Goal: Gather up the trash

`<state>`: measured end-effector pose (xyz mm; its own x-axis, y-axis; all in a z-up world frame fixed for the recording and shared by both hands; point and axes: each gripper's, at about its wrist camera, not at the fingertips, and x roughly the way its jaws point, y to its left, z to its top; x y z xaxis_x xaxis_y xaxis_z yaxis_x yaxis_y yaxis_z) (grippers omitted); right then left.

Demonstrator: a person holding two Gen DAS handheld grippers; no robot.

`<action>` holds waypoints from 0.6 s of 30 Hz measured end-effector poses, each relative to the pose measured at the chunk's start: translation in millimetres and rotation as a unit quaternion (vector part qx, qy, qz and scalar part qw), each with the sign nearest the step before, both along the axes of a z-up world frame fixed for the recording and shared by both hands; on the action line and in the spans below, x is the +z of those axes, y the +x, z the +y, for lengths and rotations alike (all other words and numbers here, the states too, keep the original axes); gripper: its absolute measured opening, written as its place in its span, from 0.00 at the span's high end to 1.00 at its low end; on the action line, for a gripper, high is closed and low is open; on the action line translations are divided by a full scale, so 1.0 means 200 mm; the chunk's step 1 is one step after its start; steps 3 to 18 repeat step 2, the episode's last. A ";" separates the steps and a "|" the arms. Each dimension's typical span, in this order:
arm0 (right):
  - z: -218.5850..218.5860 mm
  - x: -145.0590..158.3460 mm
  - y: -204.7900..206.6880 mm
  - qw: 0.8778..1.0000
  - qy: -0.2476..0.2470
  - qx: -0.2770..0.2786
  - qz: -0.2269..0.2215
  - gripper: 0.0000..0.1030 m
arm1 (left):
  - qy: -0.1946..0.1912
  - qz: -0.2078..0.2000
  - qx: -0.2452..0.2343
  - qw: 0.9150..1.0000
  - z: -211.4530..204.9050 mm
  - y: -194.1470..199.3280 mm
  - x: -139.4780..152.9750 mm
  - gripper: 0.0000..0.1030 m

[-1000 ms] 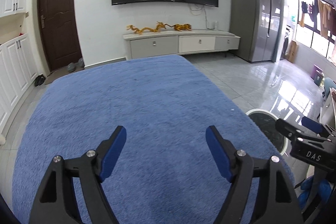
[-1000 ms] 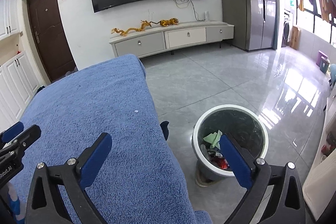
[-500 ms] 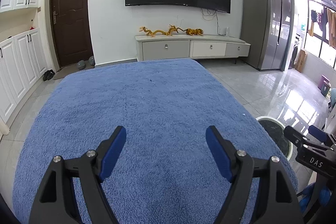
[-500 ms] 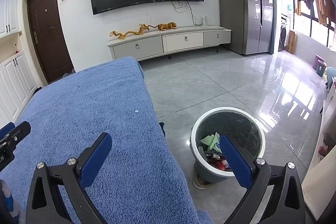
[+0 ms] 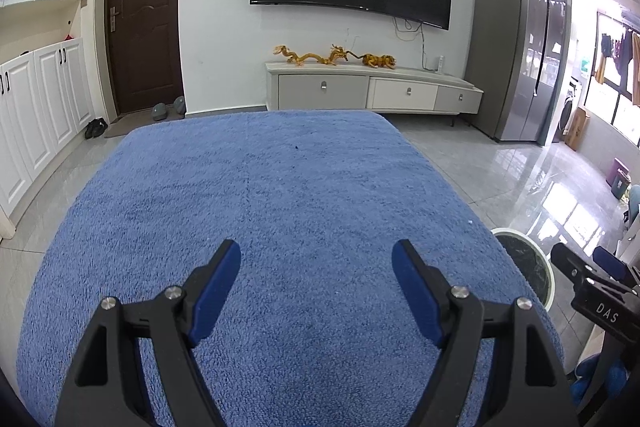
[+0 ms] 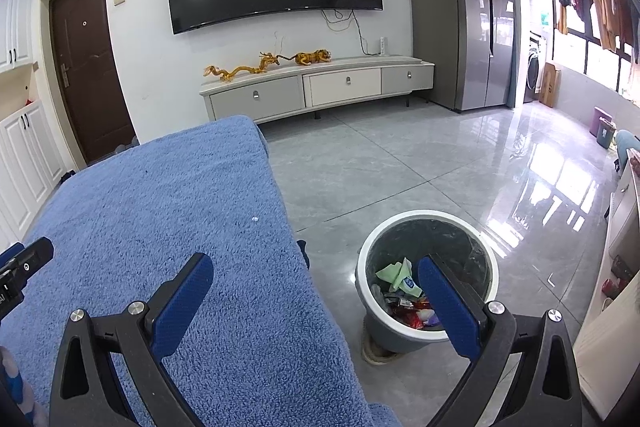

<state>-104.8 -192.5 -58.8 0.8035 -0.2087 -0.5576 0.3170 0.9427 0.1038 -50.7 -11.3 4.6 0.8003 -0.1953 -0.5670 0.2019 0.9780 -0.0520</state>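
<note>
- Your trash (image 6: 404, 291) lies in the bin (image 6: 486, 311): green paper, a red wrapper and other scraps sit at the bottom of the lined pail, which stands on the floor just beside the right edge of the worktop.
- On the blue towel (image 5: 280, 211) covering the worktop, only a tiny white speck (image 6: 254, 218) near the right edge and a small dark fleck (image 5: 296, 147) toward the far end show; both are too small to tell whether they count as trash.
- Your right gripper (image 6: 316, 287) is wide open and empty, straddling the worktop's right edge, with one finger over the towel and the other in front of the bin.
- Your left gripper (image 5: 316, 267) is also spread wide with nothing between its fingers, hanging over the near middle of the towel.
- Judged from this, collecting looks close to done or done; the step in hand is a last check of the surface.
- If you go for the speck, your next move calls for a low, fine pinch into the pile, then a short carry over the edge to the bin.
- Mind that right edge: the towel drapes over it and the bin rim is close.
- You have open room: the grey tiled floor (image 6: 420, 163) is bare out to the TV cabinet (image 6: 320, 87) and fridge (image 6: 460, 15).
</note>
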 end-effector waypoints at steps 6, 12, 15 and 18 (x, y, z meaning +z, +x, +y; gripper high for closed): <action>0.01 0.00 0.00 1.000 -0.003 0.000 0.000 0.00 | -0.003 -0.001 0.000 1.000 0.00 0.00 0.00 0.25; 0.01 0.00 0.00 1.000 -0.003 0.000 0.000 0.00 | -0.003 -0.001 0.000 1.000 0.00 0.00 0.00 0.25; 0.01 0.00 0.00 1.000 -0.003 0.000 0.000 0.00 | -0.003 -0.001 0.000 1.000 0.00 0.00 0.00 0.25; 0.01 0.00 0.00 1.000 -0.003 0.000 0.000 0.00 | -0.003 -0.001 0.000 1.000 0.00 0.00 0.00 0.25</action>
